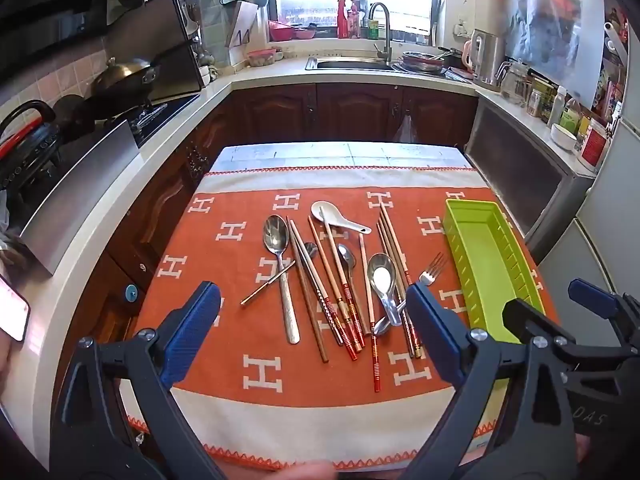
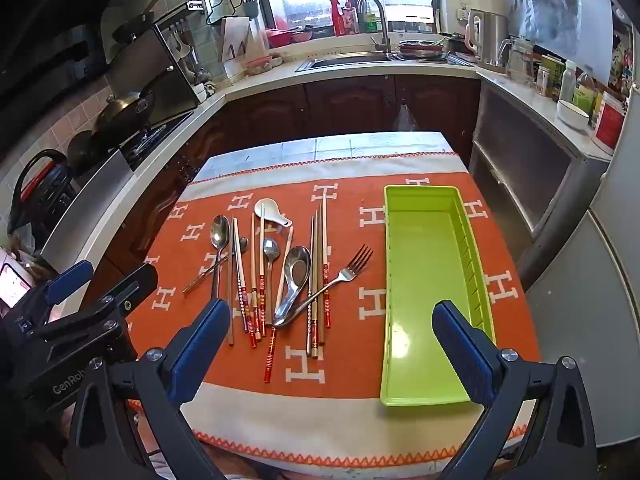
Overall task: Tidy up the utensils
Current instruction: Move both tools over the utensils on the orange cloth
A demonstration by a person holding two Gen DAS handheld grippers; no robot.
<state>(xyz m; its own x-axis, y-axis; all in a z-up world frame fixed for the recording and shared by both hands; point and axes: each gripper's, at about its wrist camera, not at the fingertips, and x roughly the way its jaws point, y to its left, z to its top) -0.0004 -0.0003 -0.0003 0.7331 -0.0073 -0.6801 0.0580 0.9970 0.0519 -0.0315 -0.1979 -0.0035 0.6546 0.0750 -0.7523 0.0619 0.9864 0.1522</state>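
Observation:
A loose pile of utensils lies mid-table on the orange cloth (image 1: 224, 360): several chopsticks (image 1: 340, 292), a large steel spoon (image 1: 280, 248), a white ceramic spoon (image 1: 332, 216), a steel ladle spoon (image 1: 382, 276) and a fork (image 1: 432, 272). The same pile appears in the right wrist view, with chopsticks (image 2: 260, 280), the fork (image 2: 352, 270) and the ladle spoon (image 2: 296, 276). An empty green tray (image 1: 492, 264) (image 2: 424, 280) stands lengthwise at the right. My left gripper (image 1: 312, 320) hovers open above the near end of the pile. My right gripper (image 2: 332, 340) hovers open between pile and tray.
The table sits in a kitchen with a stove and wok (image 1: 124, 76) on the left counter, a sink (image 1: 352, 64) at the back, and jars and a bowl (image 1: 564, 136) on the right counter. A phone (image 1: 12, 312) glows at the far left.

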